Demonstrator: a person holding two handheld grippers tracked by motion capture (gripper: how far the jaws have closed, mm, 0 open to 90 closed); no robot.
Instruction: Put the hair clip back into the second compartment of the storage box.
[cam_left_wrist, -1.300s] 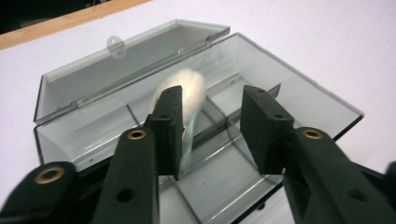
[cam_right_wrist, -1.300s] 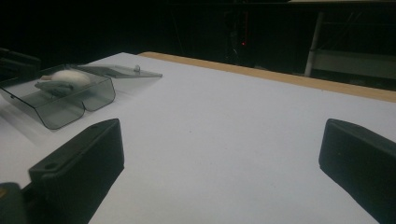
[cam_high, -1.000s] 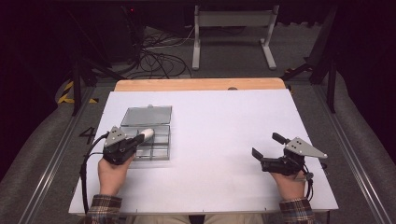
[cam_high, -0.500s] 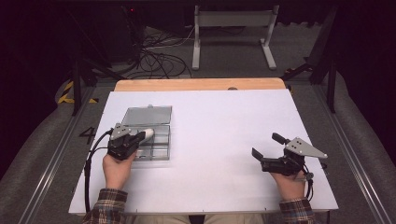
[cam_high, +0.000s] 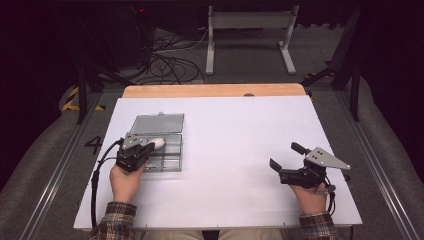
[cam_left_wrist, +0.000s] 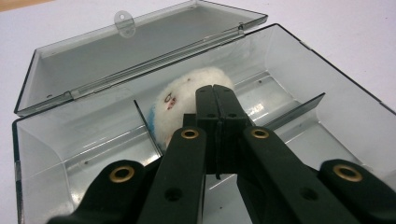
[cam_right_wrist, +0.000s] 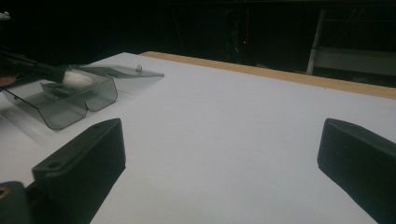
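A clear grey plastic box (cam_high: 167, 160) lies open at the table's left, with its lid (cam_high: 157, 123) folded back and dividers (cam_left_wrist: 299, 109) inside. A fuzzy white ball (cam_left_wrist: 187, 100) with small dark marks sits over a back compartment, also visible as the white ball (cam_high: 158, 143) in the high view. My left gripper (cam_left_wrist: 215, 88) reaches into the box with its jaws closed together, the tips pinching the ball's near side. At the right side of the table my right gripper (cam_high: 284, 156) rests low and open, with nothing between its fingers (cam_right_wrist: 81, 158).
The white tabletop (cam_high: 235, 145) ends in a wooden strip (cam_high: 215, 90) at the far edge. Beyond it are floor cables (cam_high: 170, 62) and a white stand (cam_high: 250, 30). The left gripper's cable (cam_high: 97, 180) loops beside the left hand.
The left hand has edged slightly forward over the box, the white ball staying at its jaw tips. The right gripper has not moved.
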